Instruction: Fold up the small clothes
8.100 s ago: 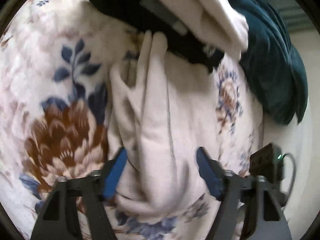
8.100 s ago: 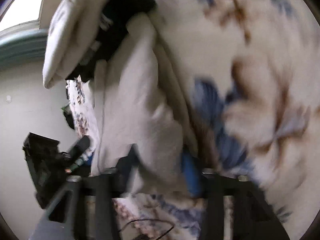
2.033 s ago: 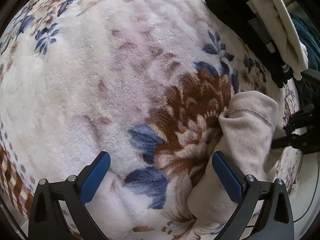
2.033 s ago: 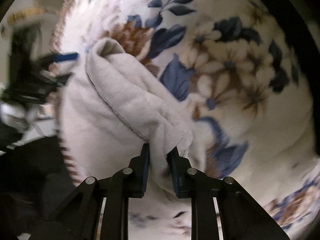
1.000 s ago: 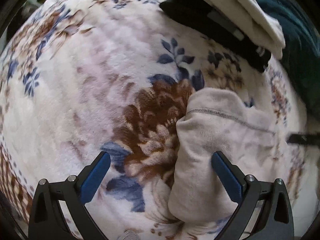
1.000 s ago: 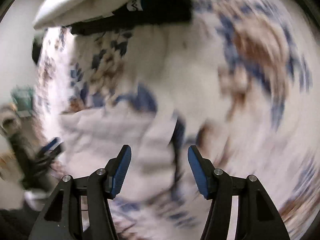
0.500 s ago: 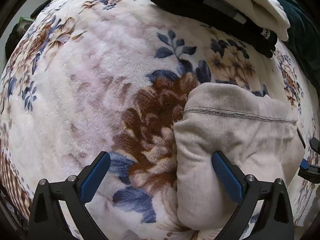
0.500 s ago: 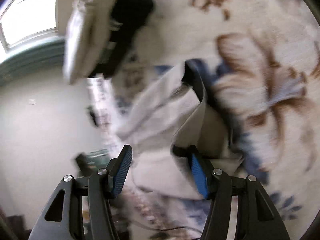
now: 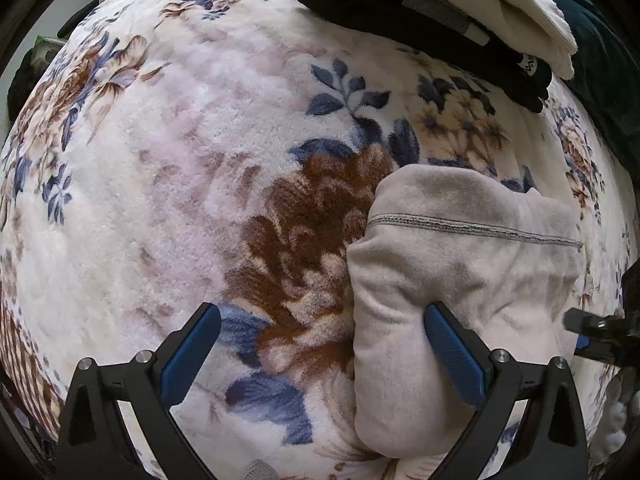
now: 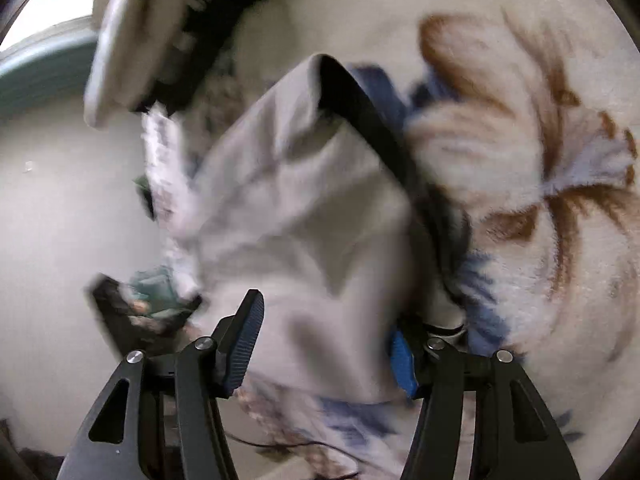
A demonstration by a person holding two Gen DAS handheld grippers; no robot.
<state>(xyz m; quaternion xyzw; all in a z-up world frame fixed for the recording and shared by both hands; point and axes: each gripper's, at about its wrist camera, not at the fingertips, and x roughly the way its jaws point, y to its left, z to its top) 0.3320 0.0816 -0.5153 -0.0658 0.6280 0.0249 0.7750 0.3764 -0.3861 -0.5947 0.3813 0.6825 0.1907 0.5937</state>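
Both grippers are spread wide: left gripper [image 9: 320,344] hovers beside the folded garment [image 9: 460,280], right gripper [image 10: 320,340] straddles its edge [image 10: 304,216]. A sloppy grab on that fluffy blanket [image 9: 160,160] could undo the fold.

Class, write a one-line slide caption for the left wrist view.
Open left tongs hover over a folded beige garment on a floral blanket, stacked clothes beyond.

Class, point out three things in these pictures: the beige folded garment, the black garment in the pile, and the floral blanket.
beige folded garment [image 9: 460,264]: left wrist view, flat middle below the stitched seam.
black garment [image 9: 400,20]: left wrist view, middle of its dark fold.
floral blanket [image 9: 180,160]: left wrist view, bare pale patch.
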